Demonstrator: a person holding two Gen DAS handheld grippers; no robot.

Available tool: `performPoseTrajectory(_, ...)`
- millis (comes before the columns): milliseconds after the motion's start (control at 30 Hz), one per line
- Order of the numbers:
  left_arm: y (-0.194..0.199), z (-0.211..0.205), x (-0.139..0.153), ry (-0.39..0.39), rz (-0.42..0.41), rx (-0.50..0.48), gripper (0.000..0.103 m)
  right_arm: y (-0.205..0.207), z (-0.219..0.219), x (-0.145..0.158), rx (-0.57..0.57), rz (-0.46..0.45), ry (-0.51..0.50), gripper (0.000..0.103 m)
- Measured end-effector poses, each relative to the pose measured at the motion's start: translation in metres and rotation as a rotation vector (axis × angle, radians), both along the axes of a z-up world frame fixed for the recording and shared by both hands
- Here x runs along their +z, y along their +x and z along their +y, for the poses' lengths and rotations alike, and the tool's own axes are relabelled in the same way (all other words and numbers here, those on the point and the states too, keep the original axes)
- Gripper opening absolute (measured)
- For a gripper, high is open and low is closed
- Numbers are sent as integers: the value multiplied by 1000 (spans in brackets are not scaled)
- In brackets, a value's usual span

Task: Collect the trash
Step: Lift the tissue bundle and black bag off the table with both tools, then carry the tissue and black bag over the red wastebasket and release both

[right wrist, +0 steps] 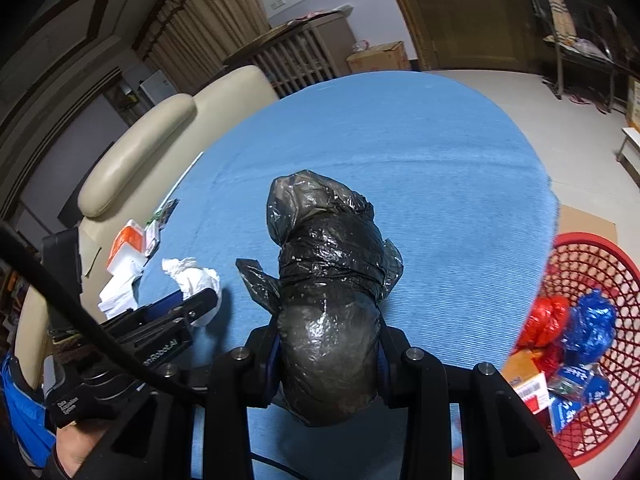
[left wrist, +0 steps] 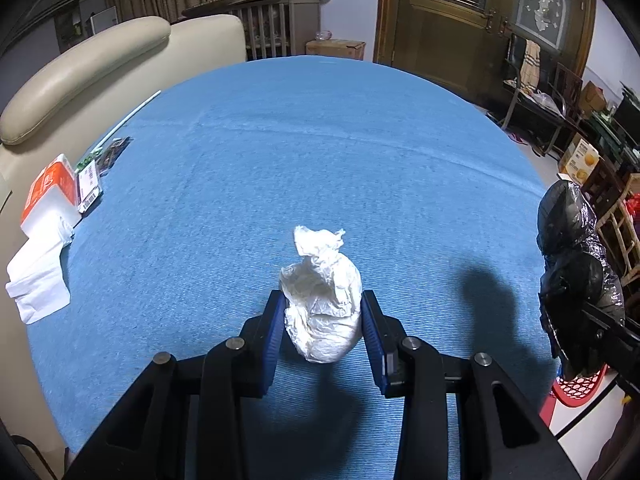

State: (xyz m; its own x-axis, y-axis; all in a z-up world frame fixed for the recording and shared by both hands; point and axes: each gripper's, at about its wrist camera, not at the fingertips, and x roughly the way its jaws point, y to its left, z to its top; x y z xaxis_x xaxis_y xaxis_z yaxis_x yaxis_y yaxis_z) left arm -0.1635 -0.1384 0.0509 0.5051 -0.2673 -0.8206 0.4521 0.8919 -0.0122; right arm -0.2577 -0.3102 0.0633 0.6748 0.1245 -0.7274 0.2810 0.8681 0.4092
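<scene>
A crumpled white plastic wad (left wrist: 322, 300) stands on the blue tablecloth (left wrist: 320, 152). My left gripper (left wrist: 323, 308) has its blue pads against both sides of the wad, shut on it. The wad also shows in the right wrist view (right wrist: 196, 280), with the left gripper (right wrist: 192, 308) on it. My right gripper (right wrist: 328, 344) is shut on a bundled black plastic bag (right wrist: 328, 300) and holds it above the table. The black bag shows at the right edge of the left wrist view (left wrist: 576, 268). A red mesh basket (right wrist: 612, 264) stands on the floor right of the table, holding red and blue bags and packets.
At the table's left edge lie an orange and white tissue pack (left wrist: 50, 196), loose white tissues (left wrist: 38, 280), a small labelled packet (left wrist: 90, 184) and a white straw (left wrist: 132, 116). A cream sofa (left wrist: 100, 52) stands behind them. A cardboard sheet (right wrist: 584, 220) lies by the basket.
</scene>
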Motion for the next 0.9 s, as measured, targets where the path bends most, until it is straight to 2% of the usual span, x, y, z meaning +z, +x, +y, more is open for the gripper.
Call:
performPoseTrajectory(400, -11, -20, 6, -3, -11, -65, 39, 0, -1, 1, -91, 11, -28, 39)
performPoseTrajectory(600, -28, -43, 10, -4, -18, -137, 39, -33, -29, 6, -186, 17, -62, 39)
performPoseTrajectory(833, -62, -90, 19, -6, -44, -285, 39, -82, -81, 4, -364, 51, -106, 39)
performPoseTrajectory(900, -69, -103, 20, -15, -26, -326, 39, -93, -94, 0, -401, 70, -108, 39)
